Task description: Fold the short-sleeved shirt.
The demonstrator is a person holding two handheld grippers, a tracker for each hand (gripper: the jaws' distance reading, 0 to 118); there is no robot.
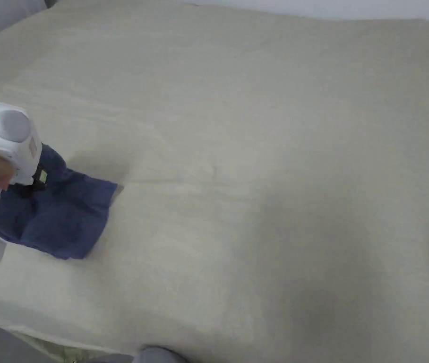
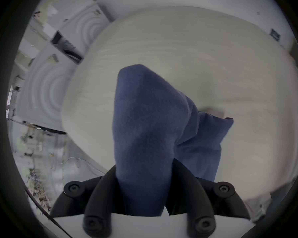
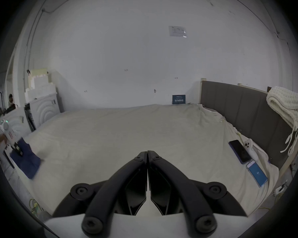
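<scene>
The dark blue short-sleeved shirt (image 1: 62, 212) is a small folded bundle near the left edge of the cream bed cover (image 1: 256, 142). My left gripper (image 1: 36, 182), a white body held by a hand, is shut on the shirt's upper part. That part is lifted while the lower part rests on the cover. In the left gripper view the blue cloth (image 2: 144, 121) runs up out of the closed jaws of the left gripper (image 2: 143, 173). My right gripper (image 3: 147, 151) hangs over the middle of the bed, shut and empty, with the shirt (image 3: 27, 157) and left gripper (image 3: 15, 147) far to its left.
Two phones (image 3: 240, 151) (image 3: 257, 173) and a white one (image 3: 249, 147) lie on the cover by the grey headboard (image 3: 239, 104), which carries a cream knitted blanket (image 3: 286, 104). A white cabinet (image 3: 45, 107) stands past the bed's left side, and a person (image 3: 11, 101) beyond it.
</scene>
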